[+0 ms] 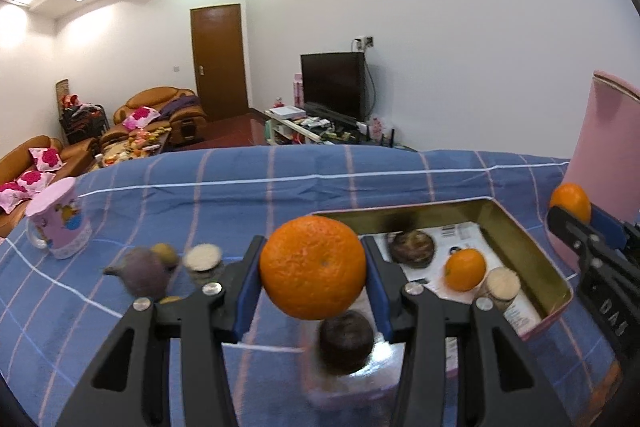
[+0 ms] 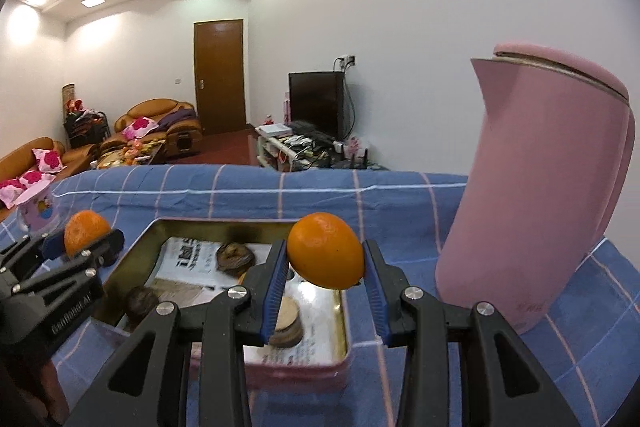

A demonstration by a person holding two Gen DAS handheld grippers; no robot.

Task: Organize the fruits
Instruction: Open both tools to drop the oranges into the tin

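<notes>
left claw (image 1: 314, 263): clenched on a large orange (image 1: 313, 267), held above the near left corner of the tin
right claw (image 2: 325, 259): grasping a smaller orange (image 2: 326, 251), raised over the tin's near right part
tin (image 1: 556, 277): open, pink-sided box with gilt inner walls on the blue checked cloth (image 1: 240, 195); printed paper lining the floor
already inside: two dark brown fruits (image 1: 412, 247), one small orange (image 1: 465, 270), one pale round-topped item (image 1: 502, 287); a third dark fruit (image 1: 347, 341) under the left claw, blurred, in or beside the tin, cannot tell
still outside: purple fruit (image 1: 145, 273), yellowish fruit (image 1: 165, 254) and a pale round item (image 1: 205, 259) on the cloth, left of the tin
progress: roughly midway by appearance; two oranges in the air, several pieces left to gather
beyond: pink kettle (image 2: 536, 195) right of the tin, pink cup (image 1: 58, 223) at far left
</notes>
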